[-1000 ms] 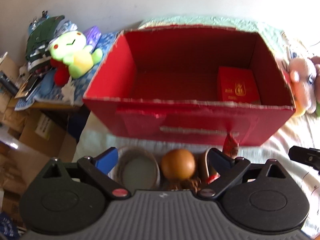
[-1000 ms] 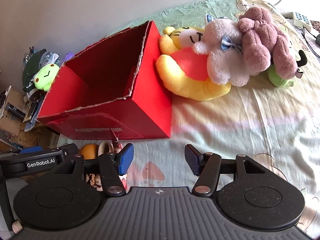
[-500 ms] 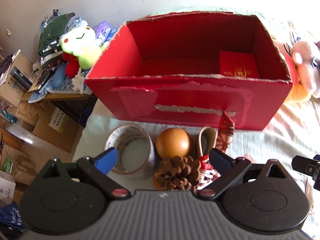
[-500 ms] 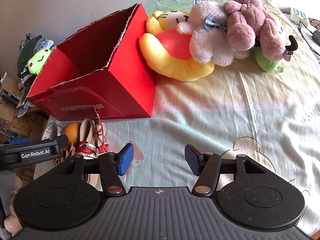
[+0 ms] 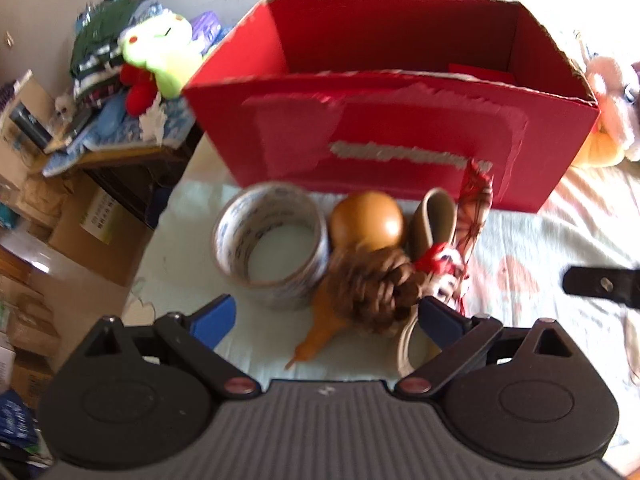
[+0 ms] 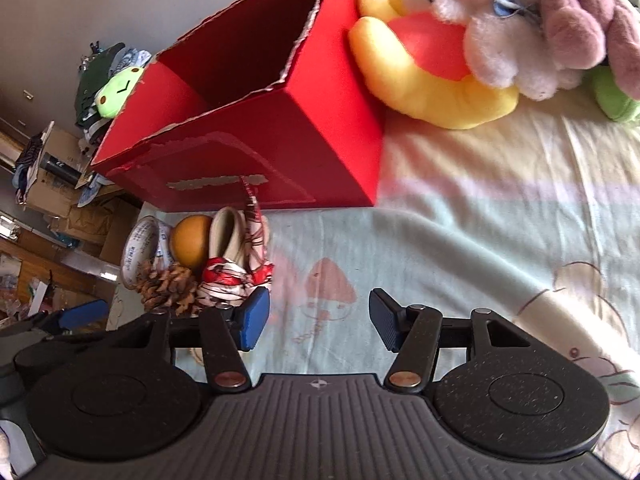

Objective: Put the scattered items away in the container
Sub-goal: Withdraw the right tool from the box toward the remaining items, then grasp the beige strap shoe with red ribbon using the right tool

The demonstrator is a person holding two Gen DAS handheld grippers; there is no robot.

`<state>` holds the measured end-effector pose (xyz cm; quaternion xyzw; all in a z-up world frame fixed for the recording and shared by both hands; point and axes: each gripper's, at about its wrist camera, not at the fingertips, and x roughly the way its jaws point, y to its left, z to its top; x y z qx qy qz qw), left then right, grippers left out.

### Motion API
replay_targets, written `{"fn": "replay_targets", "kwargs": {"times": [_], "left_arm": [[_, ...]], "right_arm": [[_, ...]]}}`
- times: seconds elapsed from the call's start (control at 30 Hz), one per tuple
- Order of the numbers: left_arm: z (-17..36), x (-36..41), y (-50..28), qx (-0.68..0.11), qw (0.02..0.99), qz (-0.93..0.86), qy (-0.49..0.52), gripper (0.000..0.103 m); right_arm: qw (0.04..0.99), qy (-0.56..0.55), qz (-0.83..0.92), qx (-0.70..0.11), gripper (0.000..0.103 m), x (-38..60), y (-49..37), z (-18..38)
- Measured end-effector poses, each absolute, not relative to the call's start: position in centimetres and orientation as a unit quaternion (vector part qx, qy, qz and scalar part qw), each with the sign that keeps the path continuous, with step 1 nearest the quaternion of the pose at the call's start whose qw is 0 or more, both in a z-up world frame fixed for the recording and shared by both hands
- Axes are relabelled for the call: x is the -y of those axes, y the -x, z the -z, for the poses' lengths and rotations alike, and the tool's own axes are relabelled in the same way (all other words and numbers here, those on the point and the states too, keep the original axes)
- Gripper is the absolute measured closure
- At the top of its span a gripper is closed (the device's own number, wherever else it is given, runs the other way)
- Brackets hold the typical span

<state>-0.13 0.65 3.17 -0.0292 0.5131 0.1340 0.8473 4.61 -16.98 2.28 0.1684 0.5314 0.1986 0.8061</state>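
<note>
Several small things are gathered on a bed sheet (image 6: 460,240) printed with pale cartoons: a tape roll (image 5: 272,256), an orange ball (image 5: 368,222), a pine cone (image 5: 372,288) and a patterned red cloth (image 6: 240,276), all just before the red box (image 5: 400,140). Plush toys (image 6: 480,48) lie beside it (cardboard cartons are stacked on the floor at left). No writing can be read. Left tongs (image 5: 326,316) are spread wide above the pine cone, gripping nothing; right tongs (image 6: 318,320) are held apart over bare sheet.

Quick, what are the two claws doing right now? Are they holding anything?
Left claw: open, holding nothing, hanging over the brown pine cone.
Right claw: open, holding nothing, only the pale printed bedsheet below it.
</note>
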Motion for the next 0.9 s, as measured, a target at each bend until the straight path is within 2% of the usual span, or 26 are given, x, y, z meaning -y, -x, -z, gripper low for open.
{"fn": "replay_targets", "kwargs": {"times": [0.3, 0.5, 0.53, 0.57, 0.67, 0.9], "left_arm": [[-4.2, -0.5, 3.8, -0.476, 0.878, -0.043, 0.037, 0.005], [-1.9, 0.4, 3.2, -0.512, 0.858, 0.013, 0.04, 0.007], [-1.6, 0.5, 3.1, -0.518, 0.854, 0.026, 0.043, 0.008], [-1.3, 0.7, 3.0, -0.523, 0.85, 0.039, 0.044, 0.009], [-0.5, 1.4, 2.5, -0.525, 0.849, 0.057, 0.034, 0.009], [0.3, 2.6, 1.0, -0.52, 0.846, 0.105, 0.042, 0.01]], "right_arm": [[0.779, -0.189, -0.239, -0.547, 0.044, 12.1, -7.4, -1.2], [0.773, -0.164, -0.227, -0.57, 0.044, 9.8, -8.4, 0.5], [0.771, -0.161, -0.225, -0.573, 0.049, 9.8, -8.4, 0.8], [0.772, -0.163, -0.227, -0.571, 0.058, 9.9, -8.3, 0.8], [0.772, -0.174, -0.23, -0.566, 0.073, 11.0, -8.3, 0.4], [0.781, -0.2, -0.188, -0.561, 0.075, 15.3, -7.2, -0.3]]}}
